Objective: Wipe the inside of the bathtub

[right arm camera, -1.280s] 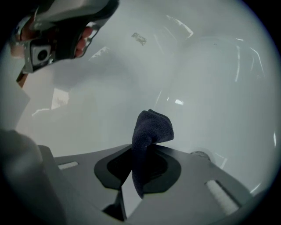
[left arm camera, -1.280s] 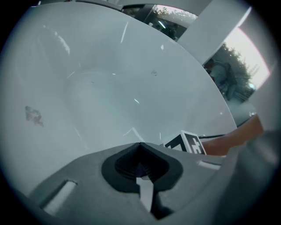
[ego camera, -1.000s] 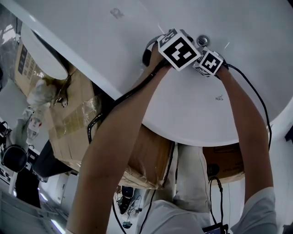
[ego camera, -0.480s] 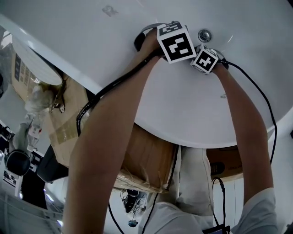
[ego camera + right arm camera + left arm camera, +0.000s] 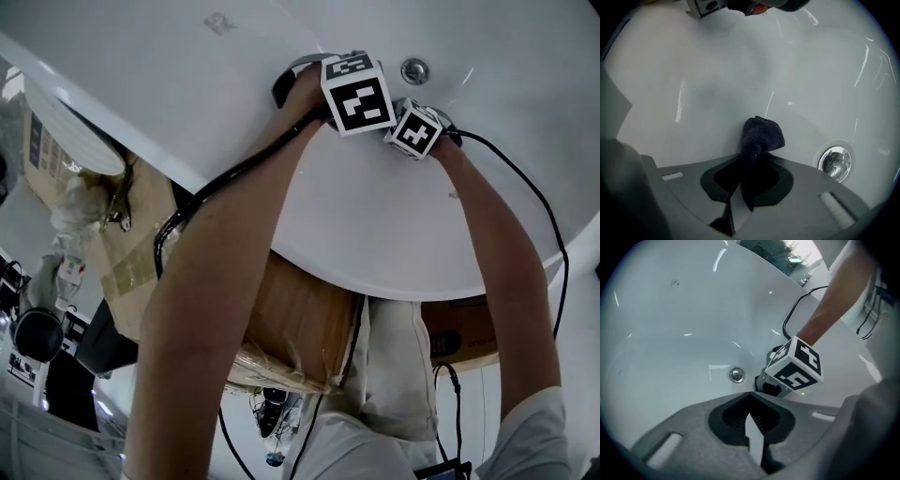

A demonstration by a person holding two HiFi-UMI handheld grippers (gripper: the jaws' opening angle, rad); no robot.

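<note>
The white bathtub (image 5: 187, 103) fills the top of the head view, and both arms reach into it. My right gripper (image 5: 757, 157) is shut on a dark cloth (image 5: 761, 136), whose bunched end presses against the tub's inner wall just left of the chrome drain (image 5: 836, 162). My left gripper (image 5: 750, 394) is shut with nothing in it and points at the tub floor near the drain (image 5: 736, 375). The right gripper's marker cube (image 5: 794, 366) sits close beside it. In the head view both cubes, left (image 5: 357, 94) and right (image 5: 414, 129), lie just below the drain (image 5: 413, 70).
Black cables (image 5: 511, 178) trail from both grippers over the tub rim (image 5: 394, 286). Cardboard boxes (image 5: 141, 253) stand outside the tub at the left, with clutter on the floor beyond. The tub's curved walls surround both grippers closely.
Both grippers have slid a little to the left along the tub's inside, staying close together near the drain. The cloth remains clamped in the right gripper.
</note>
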